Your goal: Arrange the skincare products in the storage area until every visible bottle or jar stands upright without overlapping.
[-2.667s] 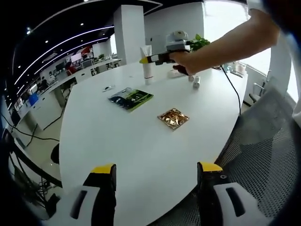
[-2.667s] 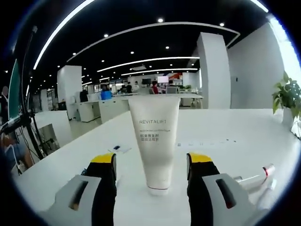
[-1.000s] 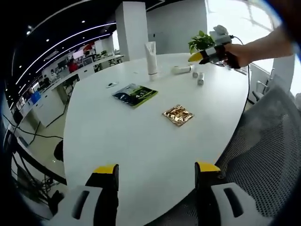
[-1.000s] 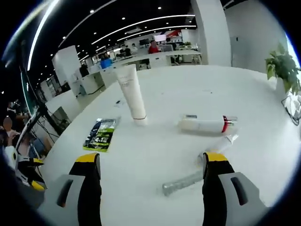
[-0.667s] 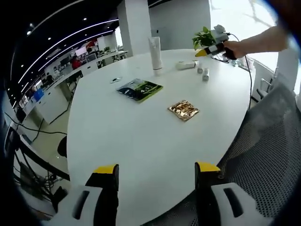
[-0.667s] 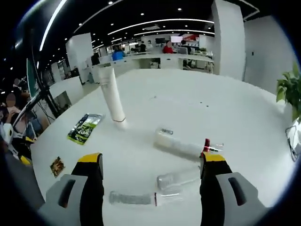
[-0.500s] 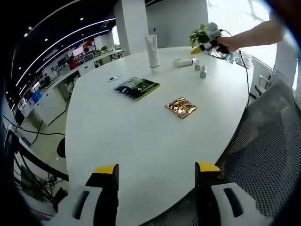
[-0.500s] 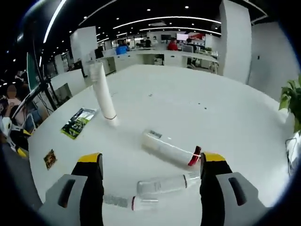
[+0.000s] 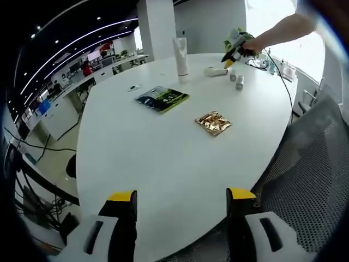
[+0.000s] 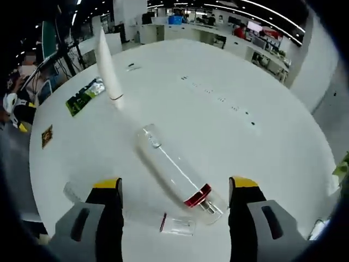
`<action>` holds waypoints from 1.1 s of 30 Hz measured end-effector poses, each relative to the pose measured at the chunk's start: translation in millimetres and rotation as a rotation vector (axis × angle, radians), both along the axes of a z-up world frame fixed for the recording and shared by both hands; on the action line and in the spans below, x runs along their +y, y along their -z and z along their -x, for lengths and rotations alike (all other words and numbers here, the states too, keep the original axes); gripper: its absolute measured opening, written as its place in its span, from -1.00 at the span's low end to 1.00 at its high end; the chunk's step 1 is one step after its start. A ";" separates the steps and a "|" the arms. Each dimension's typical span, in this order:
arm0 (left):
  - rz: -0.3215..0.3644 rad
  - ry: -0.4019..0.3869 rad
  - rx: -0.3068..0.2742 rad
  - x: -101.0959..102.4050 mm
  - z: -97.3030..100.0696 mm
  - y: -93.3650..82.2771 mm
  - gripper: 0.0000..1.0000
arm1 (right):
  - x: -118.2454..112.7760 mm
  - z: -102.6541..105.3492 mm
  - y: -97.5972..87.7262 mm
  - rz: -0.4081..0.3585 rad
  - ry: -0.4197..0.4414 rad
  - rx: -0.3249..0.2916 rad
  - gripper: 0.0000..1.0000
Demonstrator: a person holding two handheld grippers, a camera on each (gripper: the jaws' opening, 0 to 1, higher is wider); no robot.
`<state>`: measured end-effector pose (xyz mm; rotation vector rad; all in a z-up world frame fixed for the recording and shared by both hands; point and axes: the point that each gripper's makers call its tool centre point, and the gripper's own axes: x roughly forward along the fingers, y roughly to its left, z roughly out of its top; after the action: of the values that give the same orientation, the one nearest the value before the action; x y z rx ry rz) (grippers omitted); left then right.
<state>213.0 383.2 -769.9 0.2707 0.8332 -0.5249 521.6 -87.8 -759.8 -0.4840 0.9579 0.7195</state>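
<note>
A white tube [image 10: 107,65] stands upright on the white table [image 10: 229,136]; in the left gripper view the tube [image 9: 180,56] is at the far side. A long clear bottle with a red band [image 10: 172,169] lies on its side between the tips of my open right gripper [image 10: 175,188], which hovers above it. A small clear bottle [image 10: 177,224] lies closer in, and another clear one [image 10: 72,192] lies by the left jaw. From the left gripper view, the lying bottle [image 9: 216,71] and two small bottles [image 9: 236,80] sit under the hand-held right gripper [image 9: 233,46]. My left gripper [image 9: 181,199] is open at the near table edge, with nothing between its tips.
A green sachet [image 9: 162,98] and a gold sachet [image 9: 214,123] lie flat mid-table; in the right gripper view the green sachet [image 10: 84,95] and the gold one [image 10: 47,135] lie left. A mesh chair [image 9: 305,180] stands at the right. A cable [image 9: 278,71] runs along the far table edge.
The right gripper has drawn back from the upright tube, swung over the lying bottles and now looks down on the red-banded one. The left gripper has barely shifted.
</note>
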 end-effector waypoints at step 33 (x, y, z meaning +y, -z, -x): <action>-0.029 -0.011 0.033 6.3 4.2 5.1 0.35 | -15.4 -5.3 36.3 0.246 -0.358 0.233 -0.38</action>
<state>208.8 389.5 -775.0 0.2847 0.8743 -0.5088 526.9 -103.2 -796.1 -0.8148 1.2009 1.0013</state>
